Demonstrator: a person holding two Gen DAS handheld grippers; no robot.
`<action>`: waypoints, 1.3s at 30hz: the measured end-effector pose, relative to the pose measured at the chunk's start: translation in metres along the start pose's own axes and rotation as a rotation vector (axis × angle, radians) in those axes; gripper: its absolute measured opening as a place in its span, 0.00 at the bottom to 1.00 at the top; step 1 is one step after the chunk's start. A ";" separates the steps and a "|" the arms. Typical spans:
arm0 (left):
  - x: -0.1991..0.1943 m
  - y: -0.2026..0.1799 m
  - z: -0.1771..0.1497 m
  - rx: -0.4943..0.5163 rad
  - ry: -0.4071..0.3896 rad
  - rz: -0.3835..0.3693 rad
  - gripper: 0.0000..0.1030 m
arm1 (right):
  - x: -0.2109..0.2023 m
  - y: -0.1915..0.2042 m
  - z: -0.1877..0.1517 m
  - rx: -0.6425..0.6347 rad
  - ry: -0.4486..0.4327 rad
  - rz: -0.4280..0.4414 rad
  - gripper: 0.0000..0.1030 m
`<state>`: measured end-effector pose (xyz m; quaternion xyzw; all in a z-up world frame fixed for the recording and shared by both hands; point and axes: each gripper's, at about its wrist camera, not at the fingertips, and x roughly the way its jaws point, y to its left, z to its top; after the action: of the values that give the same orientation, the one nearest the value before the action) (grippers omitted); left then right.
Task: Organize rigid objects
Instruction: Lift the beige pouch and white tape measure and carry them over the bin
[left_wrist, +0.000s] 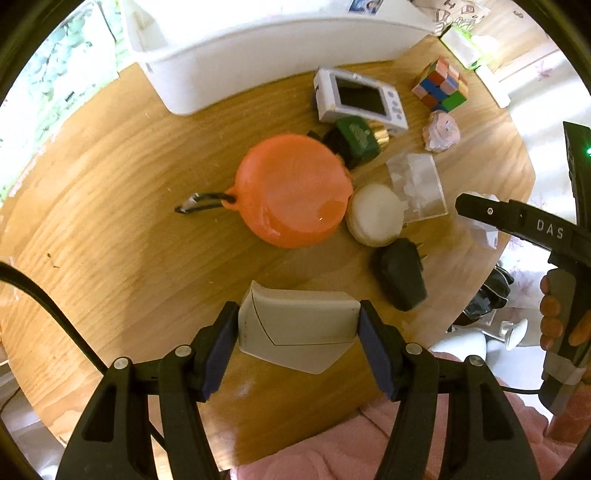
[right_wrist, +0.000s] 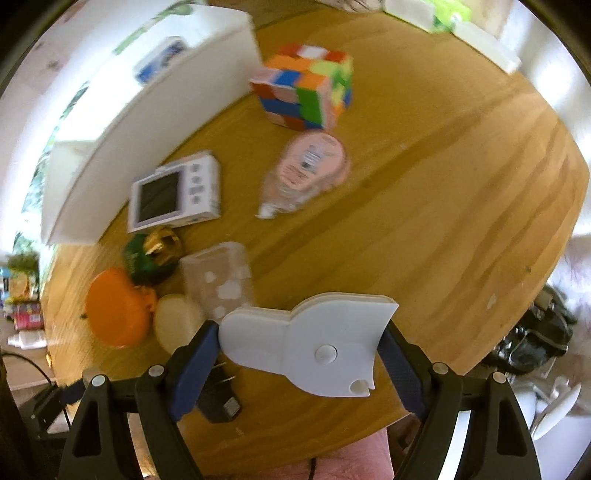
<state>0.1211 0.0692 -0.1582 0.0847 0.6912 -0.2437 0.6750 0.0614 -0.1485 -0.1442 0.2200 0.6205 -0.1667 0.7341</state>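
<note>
Left gripper (left_wrist: 298, 328): fingers pinching grey-white block (left_wrist: 295, 328), held above near edge of tabletop (left_wrist: 110, 229). Right gripper (right_wrist: 297, 356): fingers pinching white plastic piece (right_wrist: 314, 350), also over near edge. Beyond: black plug adapter (left_wrist: 400, 275), round cream puck (left_wrist: 375, 214) touching orange round case (left_wrist: 291, 190), clear box (left_wrist: 417, 186), green bottle (left_wrist: 356, 140), white camera (left_wrist: 360, 99), colour cube (left_wrist: 441, 85). White bin (left_wrist: 258, 44) at far edge, contents hidden. "DAS" legible on right gripper's arm.
</note>
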 end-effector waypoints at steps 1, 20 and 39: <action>-0.004 -0.001 0.001 0.000 -0.009 0.007 0.65 | -0.005 0.006 0.000 -0.014 -0.005 0.001 0.83; -0.092 -0.022 0.037 -0.060 -0.242 0.085 0.65 | -0.118 0.053 0.041 -0.347 -0.215 0.121 0.83; -0.154 -0.009 0.087 -0.144 -0.507 0.118 0.65 | -0.155 0.082 0.094 -0.512 -0.477 0.222 0.83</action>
<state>0.2056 0.0546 -0.0036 0.0127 0.5095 -0.1676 0.8439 0.1553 -0.1335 0.0300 0.0503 0.4258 0.0281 0.9030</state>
